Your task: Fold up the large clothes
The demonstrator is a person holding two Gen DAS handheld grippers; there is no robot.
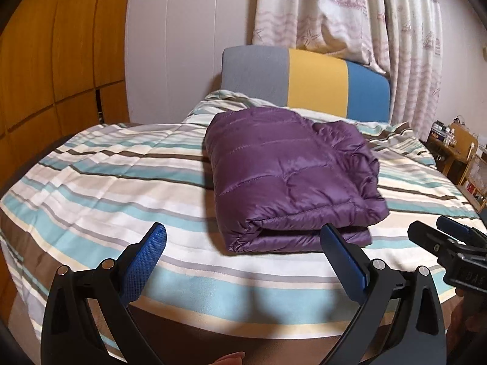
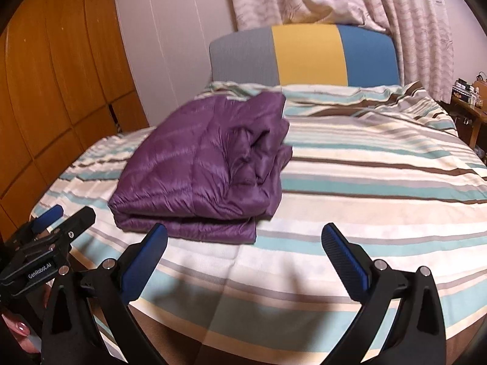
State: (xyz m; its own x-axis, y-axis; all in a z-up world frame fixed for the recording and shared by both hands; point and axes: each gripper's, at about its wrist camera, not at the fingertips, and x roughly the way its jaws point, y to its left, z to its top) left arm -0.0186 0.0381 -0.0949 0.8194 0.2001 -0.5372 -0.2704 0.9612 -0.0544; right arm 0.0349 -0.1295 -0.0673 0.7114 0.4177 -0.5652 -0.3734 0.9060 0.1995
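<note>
Nearest the left wrist camera, the left gripper hovers low over the near edge of the striped bedspread in teal, cream and brown, its 2 blue-padded jaws spread wide with nothing between them. The right gripper hangs alongside at like height, jaws also spread and empty. Just beyond both lies the folded purple quilted down jacket, resting flat on the bed, its layered fold edge facing the grippers. Open bedspread stretches to the jacket's right. Farther back stands the grey, yellow and blue padded headboard, then patterned curtains.
</note>
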